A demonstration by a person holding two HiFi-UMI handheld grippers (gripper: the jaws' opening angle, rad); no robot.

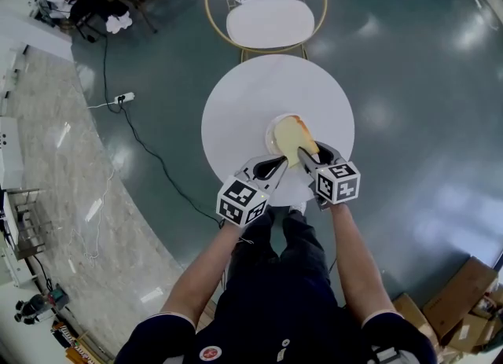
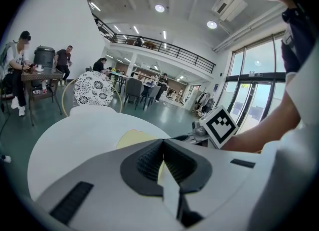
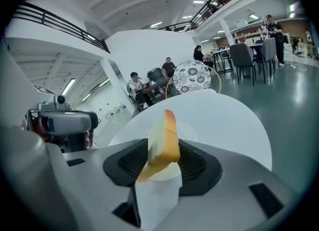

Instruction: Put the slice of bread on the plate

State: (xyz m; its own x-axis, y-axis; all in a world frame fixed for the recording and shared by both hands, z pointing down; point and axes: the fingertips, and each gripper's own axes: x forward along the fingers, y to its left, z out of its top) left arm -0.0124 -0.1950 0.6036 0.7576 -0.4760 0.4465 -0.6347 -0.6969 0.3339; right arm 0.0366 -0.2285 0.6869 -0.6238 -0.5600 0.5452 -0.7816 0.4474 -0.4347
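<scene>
A slice of bread (image 1: 297,141) with a tan crust stands on edge, leaning, over the pale round plate (image 1: 274,130) on the white round table (image 1: 244,95). My right gripper (image 1: 311,156) is around it. In the right gripper view the bread (image 3: 164,142) sits tilted between the ribbed pads (image 3: 195,162), which stand a little apart from it, with the plate (image 3: 188,129) just beyond. My left gripper (image 1: 275,167) hovers at the plate's near left, jaws together and empty. In the left gripper view the left gripper (image 2: 162,164) points at the plate (image 2: 130,137).
A white-seated chair (image 1: 267,18) with a gold frame stands beyond the table. A cable and power strip (image 1: 123,98) lie on the floor to the left. Cardboard boxes (image 1: 464,292) sit at the lower right. People sit at distant tables (image 2: 42,75).
</scene>
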